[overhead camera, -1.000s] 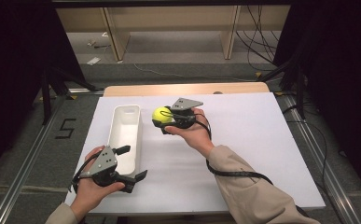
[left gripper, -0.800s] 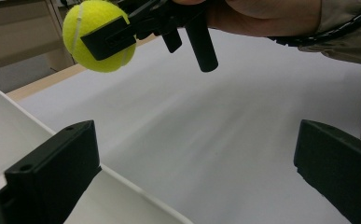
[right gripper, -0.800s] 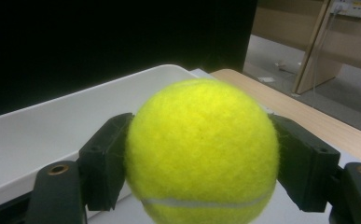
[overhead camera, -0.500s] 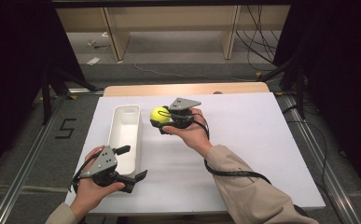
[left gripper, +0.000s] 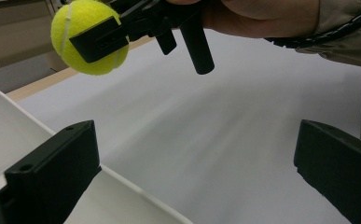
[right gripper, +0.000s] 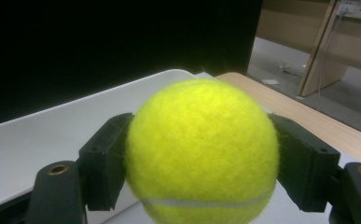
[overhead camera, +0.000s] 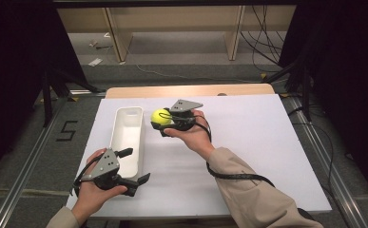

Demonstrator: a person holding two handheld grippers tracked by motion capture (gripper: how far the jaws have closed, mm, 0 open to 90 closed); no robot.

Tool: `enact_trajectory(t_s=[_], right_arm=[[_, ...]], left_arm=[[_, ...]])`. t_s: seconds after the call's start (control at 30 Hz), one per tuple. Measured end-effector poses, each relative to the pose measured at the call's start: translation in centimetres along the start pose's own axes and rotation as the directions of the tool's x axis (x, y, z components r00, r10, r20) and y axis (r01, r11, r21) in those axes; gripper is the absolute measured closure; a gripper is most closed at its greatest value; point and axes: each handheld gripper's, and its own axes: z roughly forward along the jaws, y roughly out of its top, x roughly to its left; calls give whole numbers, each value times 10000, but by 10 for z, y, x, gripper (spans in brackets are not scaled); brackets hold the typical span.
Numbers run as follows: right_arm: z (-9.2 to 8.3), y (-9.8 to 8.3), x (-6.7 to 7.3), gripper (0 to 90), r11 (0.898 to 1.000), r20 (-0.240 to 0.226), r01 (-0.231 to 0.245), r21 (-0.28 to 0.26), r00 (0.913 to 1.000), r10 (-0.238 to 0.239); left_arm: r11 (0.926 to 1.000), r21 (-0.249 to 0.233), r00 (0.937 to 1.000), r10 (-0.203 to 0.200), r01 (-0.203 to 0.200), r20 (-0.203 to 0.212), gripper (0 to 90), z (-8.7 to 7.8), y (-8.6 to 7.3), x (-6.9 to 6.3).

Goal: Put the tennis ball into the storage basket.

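Above table: R gripper clamps tennis ball | L gripper wide, empty

Grey floor, wooden shelving legs, dark curtains, perhaps cloth.

Table: white top sheet, with a strip of wood edge showing along the far side at 12 o'clock. One item directly on it: a white oblong bin, long axis running 12 to 6, sitting at about 9 o'clock near the left edge. Bin looks empty inside.
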Motion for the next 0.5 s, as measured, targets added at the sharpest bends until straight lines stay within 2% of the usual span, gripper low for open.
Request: enact_trajectory(t_s=[0.5], right_arm=[[5,3,4,273,10000,-92,-23,-39,10000,22]], left_arm=[[10000,-2,10000,1,-1,6,0,0,0,0]])
